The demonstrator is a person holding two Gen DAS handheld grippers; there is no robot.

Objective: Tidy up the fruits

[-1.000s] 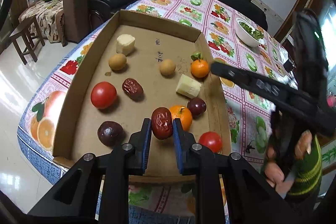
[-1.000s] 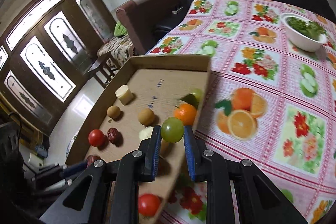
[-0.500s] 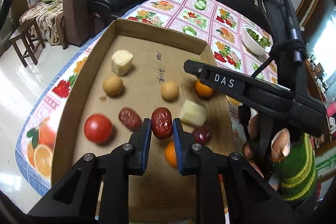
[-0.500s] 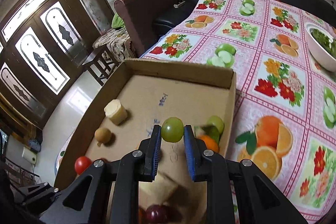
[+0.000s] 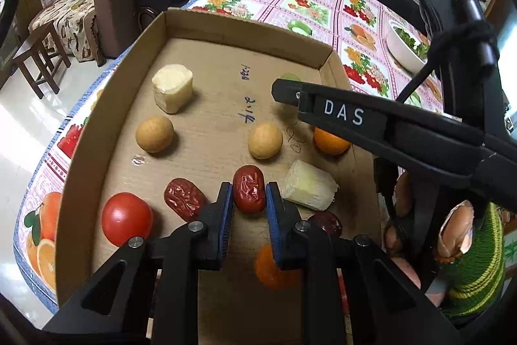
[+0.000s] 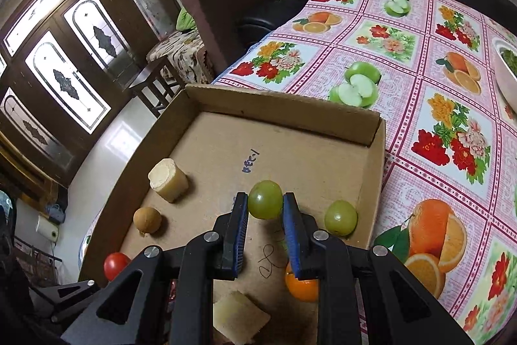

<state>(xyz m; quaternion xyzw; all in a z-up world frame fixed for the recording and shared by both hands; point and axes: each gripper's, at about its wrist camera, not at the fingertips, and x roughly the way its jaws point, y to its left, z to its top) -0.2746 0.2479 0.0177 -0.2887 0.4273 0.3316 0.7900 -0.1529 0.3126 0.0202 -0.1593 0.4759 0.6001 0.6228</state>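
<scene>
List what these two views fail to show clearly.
- Left wrist: the second grape is mostly behind the right gripper's finger.
- Left wrist: an orange fruit is blurred, partly under the left gripper.
- Right wrist: the bowl is cut by the right edge.

Table (image 6: 404, 131) w/ pink fruit-and-flower print cloth. Directly on it: shallow cardboard tray (image 6: 278, 105) near the left edge, and a white bowl (image 5: 402, 49) of greens, prob. salad, well apart to the right. Tray's left side seems to reach the table edge; hard to tell w/ fisheye.
</scene>
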